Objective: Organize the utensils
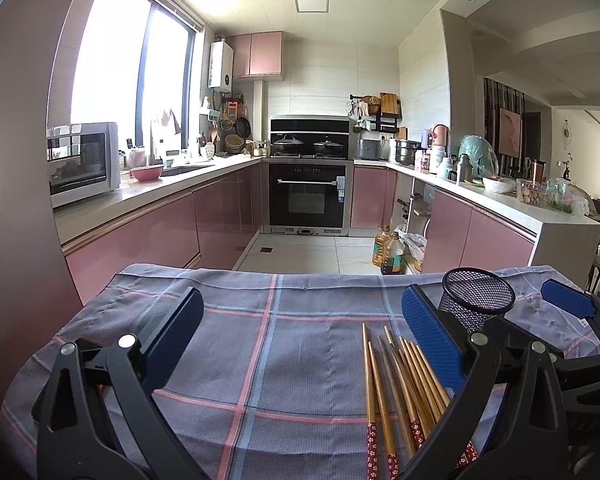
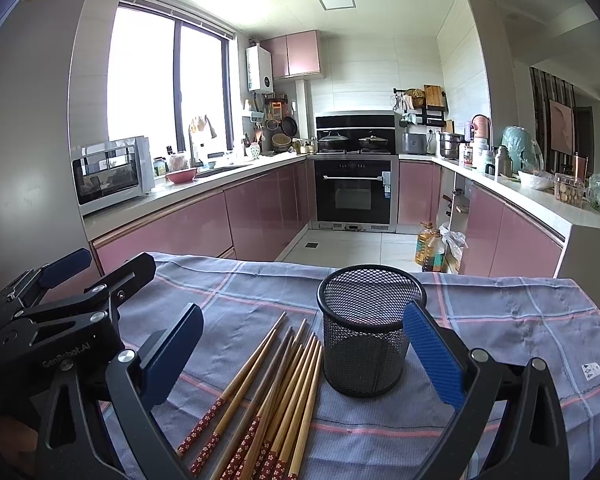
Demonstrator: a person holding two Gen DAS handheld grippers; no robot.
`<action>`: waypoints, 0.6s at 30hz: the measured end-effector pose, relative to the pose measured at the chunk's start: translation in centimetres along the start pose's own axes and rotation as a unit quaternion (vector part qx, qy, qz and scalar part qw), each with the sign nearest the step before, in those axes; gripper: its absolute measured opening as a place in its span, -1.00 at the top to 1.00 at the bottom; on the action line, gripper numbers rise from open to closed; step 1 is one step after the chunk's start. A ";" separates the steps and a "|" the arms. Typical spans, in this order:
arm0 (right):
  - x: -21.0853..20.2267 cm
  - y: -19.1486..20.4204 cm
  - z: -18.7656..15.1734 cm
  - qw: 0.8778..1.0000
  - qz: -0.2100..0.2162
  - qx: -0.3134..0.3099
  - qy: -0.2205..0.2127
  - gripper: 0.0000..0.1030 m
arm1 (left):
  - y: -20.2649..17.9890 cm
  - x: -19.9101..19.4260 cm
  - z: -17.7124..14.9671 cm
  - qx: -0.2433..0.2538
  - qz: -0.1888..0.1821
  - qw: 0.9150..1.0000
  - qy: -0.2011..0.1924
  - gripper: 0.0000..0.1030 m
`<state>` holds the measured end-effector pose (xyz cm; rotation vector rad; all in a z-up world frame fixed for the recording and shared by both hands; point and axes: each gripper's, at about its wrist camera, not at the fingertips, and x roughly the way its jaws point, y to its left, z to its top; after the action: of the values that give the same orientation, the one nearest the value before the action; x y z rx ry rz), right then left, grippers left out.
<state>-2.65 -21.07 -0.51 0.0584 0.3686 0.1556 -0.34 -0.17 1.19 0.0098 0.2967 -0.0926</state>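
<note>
Both grippers spread wide, empty. Right gripper (image 2: 300, 360) sits w/ the chopsticks (image 2: 268, 392) betw. its fingers, long axes running away from cam, slightly fanned; mesh holder (image 2: 366, 332) upright just right of them. Left gripper (image 1: 300, 344) has them off by its right finger, so right hand nearer. Patterned ends cut off at frame bottom; count unclear.

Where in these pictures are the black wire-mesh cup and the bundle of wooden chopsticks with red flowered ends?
Black wire-mesh cup (image 2: 364, 356): right wrist view, on its mesh side wall.
Bundle of wooden chopsticks with red flowered ends (image 2: 296, 384): right wrist view, on the bare wooden shafts, mid-bundle.
</note>
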 end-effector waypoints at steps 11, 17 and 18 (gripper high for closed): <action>0.5 -0.1 -0.3 1.000 0.004 -0.003 0.017 -0.88 | -0.3 0.9 -0.3 0.008 -0.007 1.000 0.023 -0.90; 2.2 -0.3 -1.8 0.996 0.001 -0.022 0.087 -0.77 | -0.2 3.5 -1.4 0.022 -0.040 0.995 0.094 -0.82; 2.7 -0.4 -2.2 0.994 0.000 -0.025 0.104 -0.72 | -0.2 4.0 -1.7 0.026 -0.043 0.993 0.106 -0.78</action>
<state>-0.91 -20.91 -3.57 -0.0068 0.5721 0.1708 2.98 -0.71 -1.61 0.0587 0.5063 -0.1855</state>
